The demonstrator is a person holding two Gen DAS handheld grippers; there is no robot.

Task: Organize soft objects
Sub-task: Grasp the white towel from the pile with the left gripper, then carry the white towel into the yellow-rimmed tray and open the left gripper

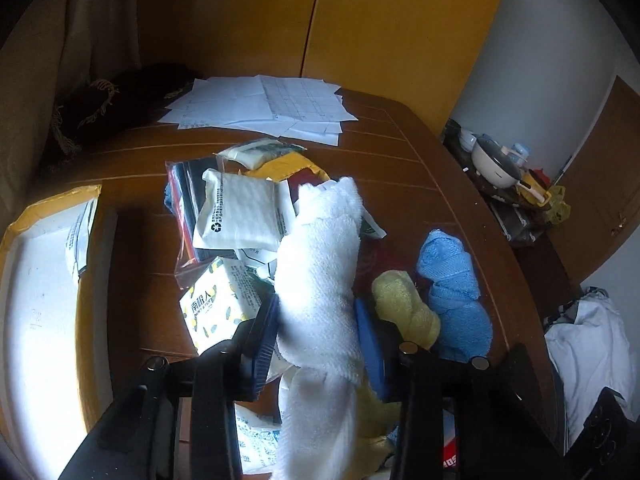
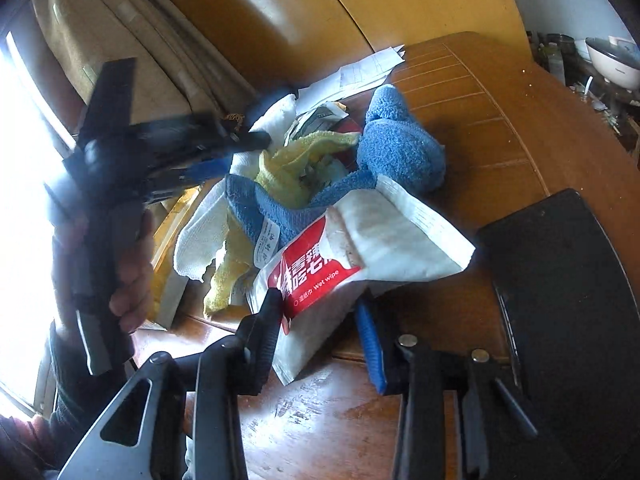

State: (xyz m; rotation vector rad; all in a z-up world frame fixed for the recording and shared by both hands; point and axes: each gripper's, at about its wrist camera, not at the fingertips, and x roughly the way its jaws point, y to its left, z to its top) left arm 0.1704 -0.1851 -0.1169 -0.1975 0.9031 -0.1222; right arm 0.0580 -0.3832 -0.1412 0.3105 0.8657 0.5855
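Note:
In the left wrist view my left gripper is shut on a white towel, held above the wooden table. A yellow cloth and a blue towel lie just right of it. In the right wrist view my right gripper stands around a red-and-white wet wipe packet; its fingers look apart and I cannot tell if they grip it. Beyond lie the blue towel, the yellow cloth and the white towel. The left gripper shows blurred at left.
Plastic packets and a zip bag lie piled mid-table, loose paper sheets at the far edge. An open cardboard box stands at left. A dark flat object lies at right. A side shelf holds a pot.

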